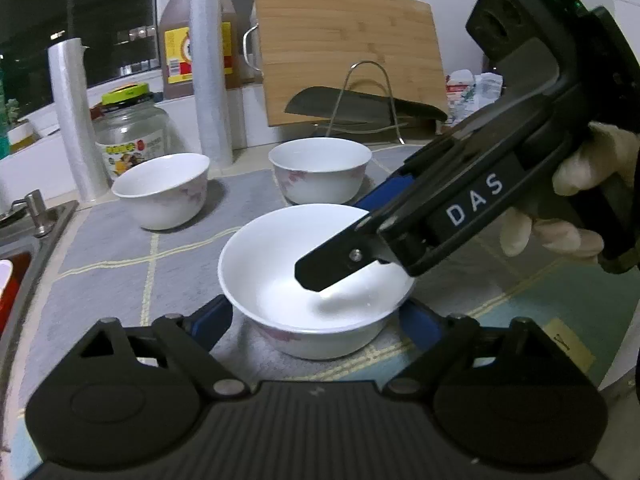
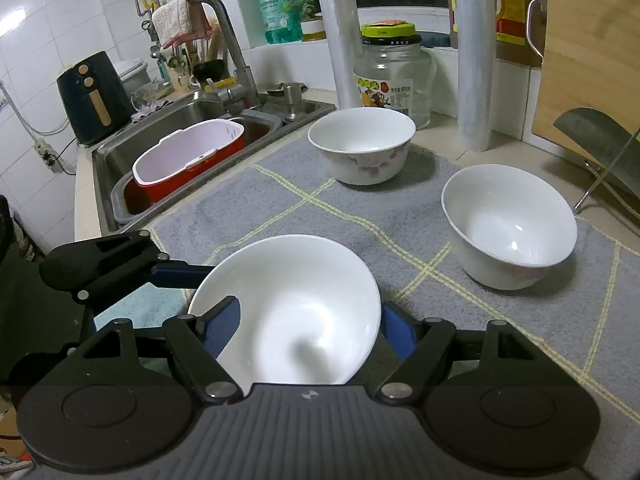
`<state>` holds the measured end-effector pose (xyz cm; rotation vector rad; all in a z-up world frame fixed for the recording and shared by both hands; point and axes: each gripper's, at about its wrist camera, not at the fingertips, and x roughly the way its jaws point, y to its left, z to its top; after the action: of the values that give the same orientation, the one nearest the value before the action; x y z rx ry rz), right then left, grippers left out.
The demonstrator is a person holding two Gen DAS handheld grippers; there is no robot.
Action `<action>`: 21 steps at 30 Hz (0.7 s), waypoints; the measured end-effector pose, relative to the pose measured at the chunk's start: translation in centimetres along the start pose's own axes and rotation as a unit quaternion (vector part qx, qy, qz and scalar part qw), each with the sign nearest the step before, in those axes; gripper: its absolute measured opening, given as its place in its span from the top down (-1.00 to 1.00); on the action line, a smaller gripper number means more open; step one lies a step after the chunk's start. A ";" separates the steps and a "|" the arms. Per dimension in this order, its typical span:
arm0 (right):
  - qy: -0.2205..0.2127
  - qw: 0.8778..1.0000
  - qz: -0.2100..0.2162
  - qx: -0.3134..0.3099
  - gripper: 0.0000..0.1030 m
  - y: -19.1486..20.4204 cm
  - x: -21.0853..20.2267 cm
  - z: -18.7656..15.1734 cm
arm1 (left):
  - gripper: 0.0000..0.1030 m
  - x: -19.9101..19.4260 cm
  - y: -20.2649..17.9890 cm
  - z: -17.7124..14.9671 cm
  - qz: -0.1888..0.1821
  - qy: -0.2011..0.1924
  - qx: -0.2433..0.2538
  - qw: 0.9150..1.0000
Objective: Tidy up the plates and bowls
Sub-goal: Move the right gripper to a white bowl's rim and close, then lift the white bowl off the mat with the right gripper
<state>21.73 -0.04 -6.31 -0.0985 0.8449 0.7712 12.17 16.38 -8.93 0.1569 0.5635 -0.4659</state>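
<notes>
Left wrist view: the nearest bowl sits low in the centre of the frame on the grey mat that covers the worktop. My left gripper straddles it, one blue finger close against each side. I cannot tell whether those jaws are pressing or only bracketing it. The right gripper reaches in from the right edge with its dark finger down inside the bowl and its blue one outside the far wall, so its jaws are clamped on the rim. Two more bowls stand behind, one at left and one at centre.

Right wrist view: the same bowl fills the bottom centre. One finger lies inside it at the left and the other outside at the right. The spare bowls are upper centre and right, and the sink lies at left.

I judge this to be the grasp, with stacking not yet started. The next move calls for a clean lift, then nesting this bowl squarely into another without clinking the rims.
</notes>
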 end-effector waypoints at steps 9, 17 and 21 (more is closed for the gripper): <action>0.004 1.000 0.002 0.000 -0.57 0.1 -0.2 0.1 | -0.73 0.1 0.2 0.2 -0.006 0.003 0.003 1.000; 0.002 1.000 -0.001 0.000 -0.57 0.1 -1.0 -0.1 | -0.73 -0.1 -0.2 0.6 -0.008 0.004 0.006 1.000; -0.001 1.000 -0.003 0.005 -0.58 -0.3 -1.8 -0.4 | -0.73 -0.3 -0.9 1.0 -0.012 0.001 0.012 1.000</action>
<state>20.91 -1.43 -5.33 -0.0912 0.8465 0.7601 12.05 15.44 -7.96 0.1739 0.5622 -0.4970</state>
